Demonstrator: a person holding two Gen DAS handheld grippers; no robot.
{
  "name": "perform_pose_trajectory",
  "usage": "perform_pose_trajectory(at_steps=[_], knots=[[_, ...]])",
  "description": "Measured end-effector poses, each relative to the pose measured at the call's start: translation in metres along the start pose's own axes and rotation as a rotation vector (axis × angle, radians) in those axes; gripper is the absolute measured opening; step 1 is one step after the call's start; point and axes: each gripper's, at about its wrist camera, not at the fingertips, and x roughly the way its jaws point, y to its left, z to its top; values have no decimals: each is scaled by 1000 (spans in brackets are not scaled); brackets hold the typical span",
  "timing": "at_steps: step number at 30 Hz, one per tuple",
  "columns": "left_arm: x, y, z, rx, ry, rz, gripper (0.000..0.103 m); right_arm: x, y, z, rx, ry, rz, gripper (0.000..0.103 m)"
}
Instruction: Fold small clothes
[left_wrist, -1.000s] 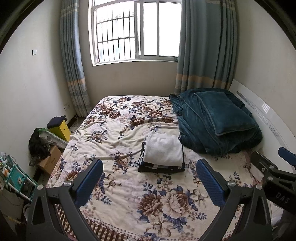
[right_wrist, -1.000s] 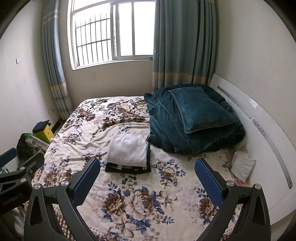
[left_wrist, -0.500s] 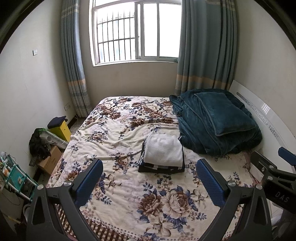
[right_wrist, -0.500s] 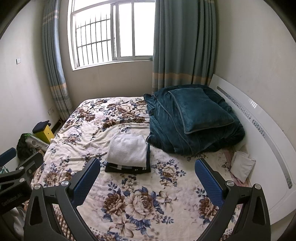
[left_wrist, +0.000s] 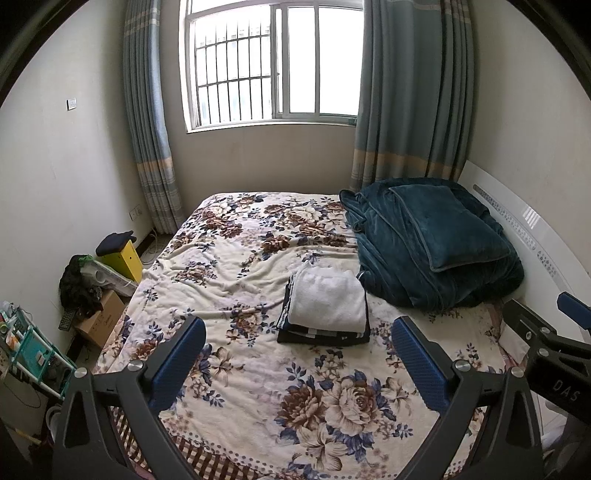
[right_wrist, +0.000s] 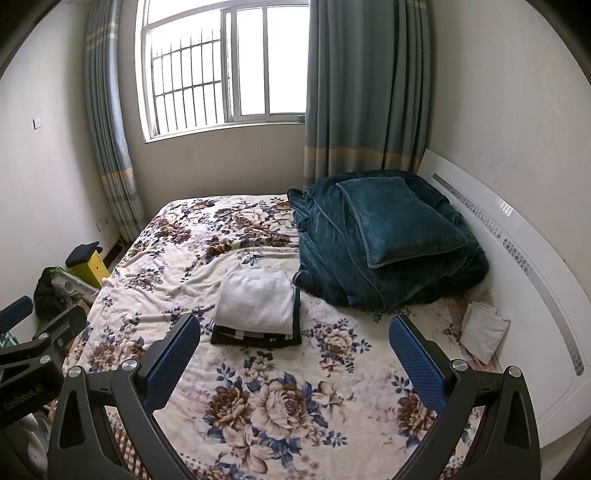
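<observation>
A stack of folded clothes (left_wrist: 325, 308) lies on the floral bedspread (left_wrist: 240, 266), a white folded piece on top of dark striped ones. The stack also shows in the right wrist view (right_wrist: 256, 308). My left gripper (left_wrist: 299, 363) is open and empty, held above the near part of the bed, well short of the stack. My right gripper (right_wrist: 295, 360) is open and empty too, at about the same distance. Each gripper shows at the edge of the other's view.
A teal blanket with a pillow on top (left_wrist: 436, 240) is piled at the right by the white headboard (right_wrist: 517, 251). A small white cloth (right_wrist: 484, 328) lies by the headboard. A yellow box (left_wrist: 123, 256), a cardboard box and clutter stand on the floor left of the bed.
Both views have shifted very slightly; the grippers stay open and the stack has not moved.
</observation>
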Motion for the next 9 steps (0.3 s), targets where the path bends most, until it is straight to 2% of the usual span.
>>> perform_pose_trajectory(at_steps=[9], knots=[[-5,2,0,-3,-16,7,103,-1,1,1,-1,1,-2,103]])
